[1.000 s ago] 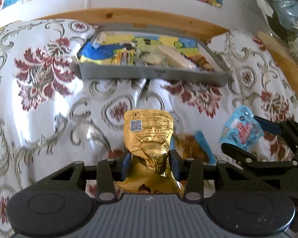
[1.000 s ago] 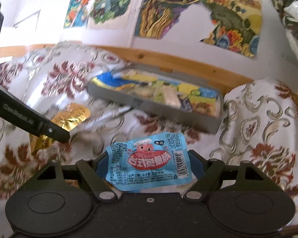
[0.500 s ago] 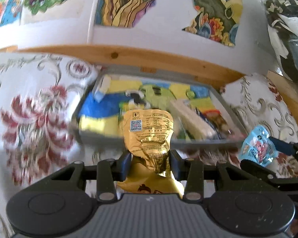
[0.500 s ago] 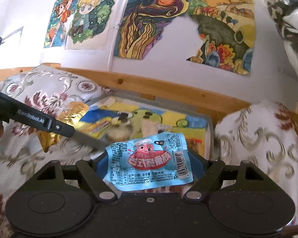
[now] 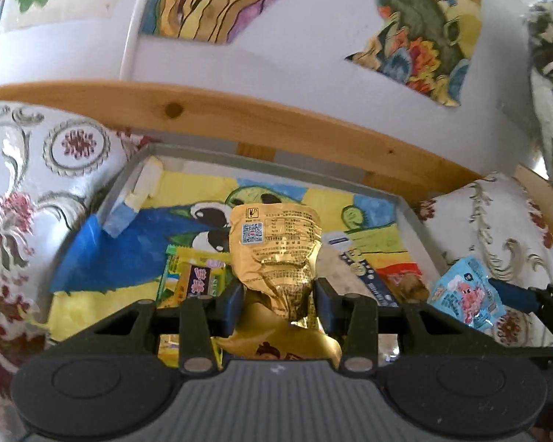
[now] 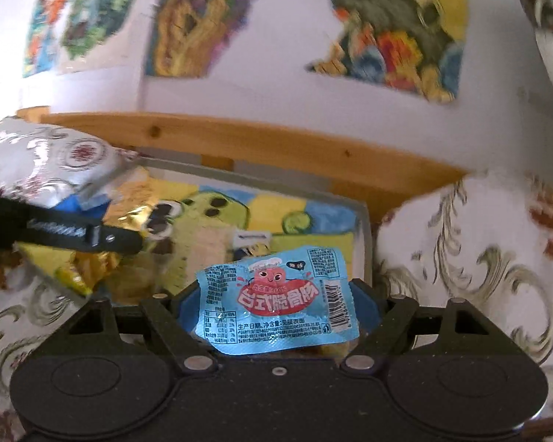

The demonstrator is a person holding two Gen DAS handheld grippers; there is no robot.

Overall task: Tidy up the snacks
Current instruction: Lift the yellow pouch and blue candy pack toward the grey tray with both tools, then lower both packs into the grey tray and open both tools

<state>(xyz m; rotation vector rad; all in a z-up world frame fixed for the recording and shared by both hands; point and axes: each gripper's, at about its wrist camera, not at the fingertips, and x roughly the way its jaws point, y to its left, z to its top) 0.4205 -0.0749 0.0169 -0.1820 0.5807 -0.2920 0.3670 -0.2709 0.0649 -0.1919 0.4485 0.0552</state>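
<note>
**A:** What does the left wrist view show?

**B:** The left tool is clamped on a crumpled gold snack packet, its two blue-padded fingers pressed against the packet's narrow waist. The packet stands upright between them, a QR code and fine print facing the camera. Beyond it sits a grey tray lined with a colourful cartoon drawing (blue, yellow and green, with large eyes). A green and yellow packet and several other small snacks lie inside the tray.

**A:** And the right tool?

**B:** The right tool is clamped on a light blue snack packet printed with a smiling pink character, red lettering and a barcode. The packet lies crosswise between the tool's blue pads, in front of the tray's near right corner. In the left wrist view the same blue packet appears at the far right, just beside the tray's right wall.

**A:** What surrounds the tray?

**B:** A white cloth with red flowers and silver scrolls lies on both sides. Behind the tray runs a pale wooden rail, and above it a white wall carries bright paintings. The right view is somewhat blurred.
</note>
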